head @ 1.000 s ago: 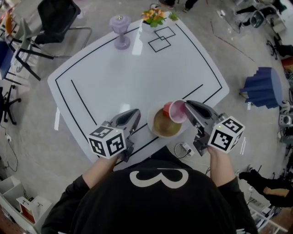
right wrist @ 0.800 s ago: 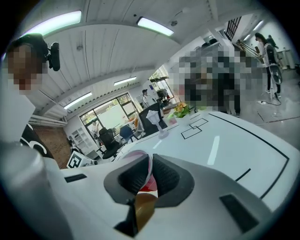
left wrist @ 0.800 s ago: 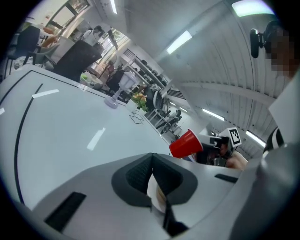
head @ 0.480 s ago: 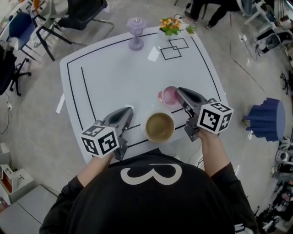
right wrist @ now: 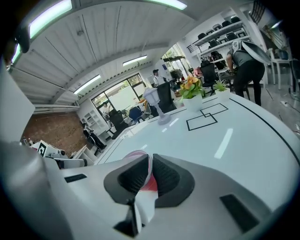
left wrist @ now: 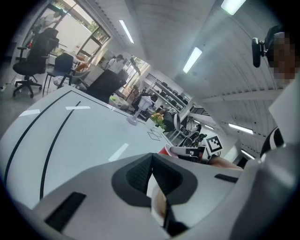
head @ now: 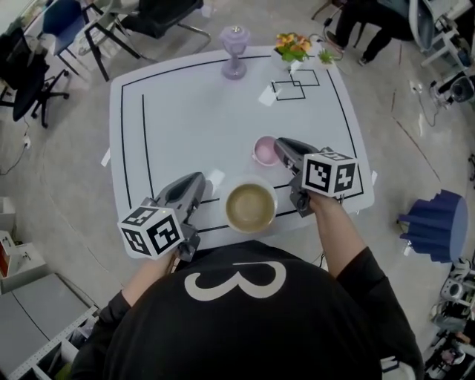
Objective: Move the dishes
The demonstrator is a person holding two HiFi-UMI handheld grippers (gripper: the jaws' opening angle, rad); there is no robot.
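Note:
A white bowl with a tan inside sits on the white table near its front edge. Just beyond the bowl is a pink cup, upright. My right gripper is shut on the cup's rim, and the cup's wall shows between its pads. Whether the cup touches the table I cannot tell. My left gripper rests left of the bowl, apart from it, with its pads pressed together. The cup also shows red in the left gripper view.
A purple vase and a pot of flowers stand at the table's far edge, near two black outlined squares. Black lines border the tabletop. Office chairs and a blue object stand on the floor around it.
My right gripper carried the pink cup from tilted over the bowl to a spot beyond it, now upright. The left gripper stayed beside the bowl.

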